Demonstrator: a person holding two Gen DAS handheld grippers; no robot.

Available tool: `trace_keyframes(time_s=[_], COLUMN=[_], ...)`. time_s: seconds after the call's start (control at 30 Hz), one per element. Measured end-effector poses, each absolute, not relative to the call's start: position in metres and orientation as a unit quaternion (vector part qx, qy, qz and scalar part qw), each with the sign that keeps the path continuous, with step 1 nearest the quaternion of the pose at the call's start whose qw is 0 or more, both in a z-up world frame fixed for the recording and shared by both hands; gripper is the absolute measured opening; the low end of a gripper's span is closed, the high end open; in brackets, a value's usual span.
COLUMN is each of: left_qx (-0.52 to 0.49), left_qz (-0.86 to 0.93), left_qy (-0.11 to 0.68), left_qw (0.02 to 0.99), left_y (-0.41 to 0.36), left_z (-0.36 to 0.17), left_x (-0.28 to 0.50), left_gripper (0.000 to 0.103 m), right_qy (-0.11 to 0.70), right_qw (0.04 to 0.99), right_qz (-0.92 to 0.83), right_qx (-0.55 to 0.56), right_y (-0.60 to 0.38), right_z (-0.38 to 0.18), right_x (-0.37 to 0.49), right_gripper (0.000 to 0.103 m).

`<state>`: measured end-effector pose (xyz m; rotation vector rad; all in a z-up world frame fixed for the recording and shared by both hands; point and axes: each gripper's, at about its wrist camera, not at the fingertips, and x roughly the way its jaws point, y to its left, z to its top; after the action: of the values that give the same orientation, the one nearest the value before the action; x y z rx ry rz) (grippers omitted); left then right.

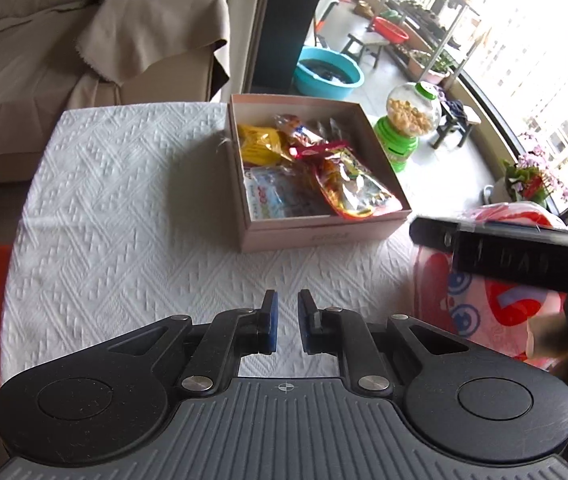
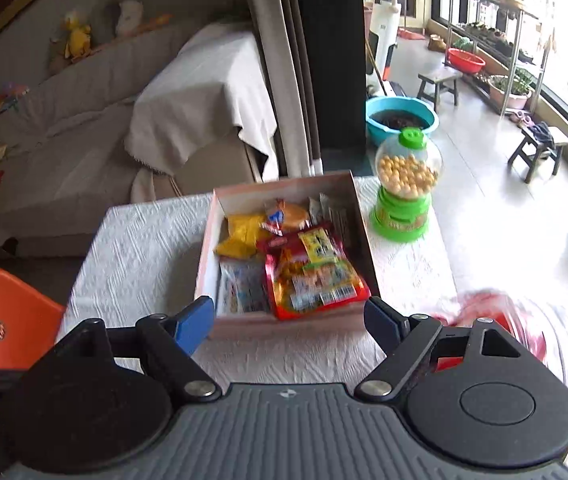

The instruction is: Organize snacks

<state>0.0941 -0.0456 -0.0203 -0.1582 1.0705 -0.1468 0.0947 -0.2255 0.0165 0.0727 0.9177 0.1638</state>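
Observation:
A pink cardboard box [image 1: 316,236] stands on the white-clothed table [image 1: 124,200]. It holds several snack packets, among them a yellow one [image 1: 260,142] and a red one [image 1: 348,184]. My left gripper [image 1: 287,296] hovers over the cloth in front of the box, shut with nothing in it. A pink and red snack bag [image 1: 484,308] lies to its right, partly under the black body of the right gripper [image 1: 504,252]. In the right wrist view, my right gripper [image 2: 288,306] is open and empty just before the box [image 2: 206,248], with the red packet [image 2: 312,280] beyond its fingers.
A green candy dispenser [image 2: 404,196] filled with yellow balls stands on the table right of the box. An orange chair [image 2: 12,320] is at the table's left edge. A covered sofa [image 2: 84,140] lies behind, and a blue basin [image 2: 402,116] sits on the floor.

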Motion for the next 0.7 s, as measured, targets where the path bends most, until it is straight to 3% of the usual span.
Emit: trace_keyframes(time_s=[0.17, 0.7], left_qx=[-0.057, -0.056], left_qz=[-0.067, -0.052], left_qy=[0.521, 0.546], left_qw=[0.849, 0.834], left_y=[-0.059, -0.066], left_z=[-0.021, -0.021], left_x=[0.085, 0.077], left_gripper=[0.011, 0.011], right_qy=[0.504, 0.533], right_qw=[0.86, 0.844], right_qz=[0.076, 0.062], right_qx=[-0.001, 0.015], right_y=[-0.216, -0.229], right_z=[-0.008, -0.014], right_x=[0.064, 0.056], right_gripper=[0.083, 0.083])
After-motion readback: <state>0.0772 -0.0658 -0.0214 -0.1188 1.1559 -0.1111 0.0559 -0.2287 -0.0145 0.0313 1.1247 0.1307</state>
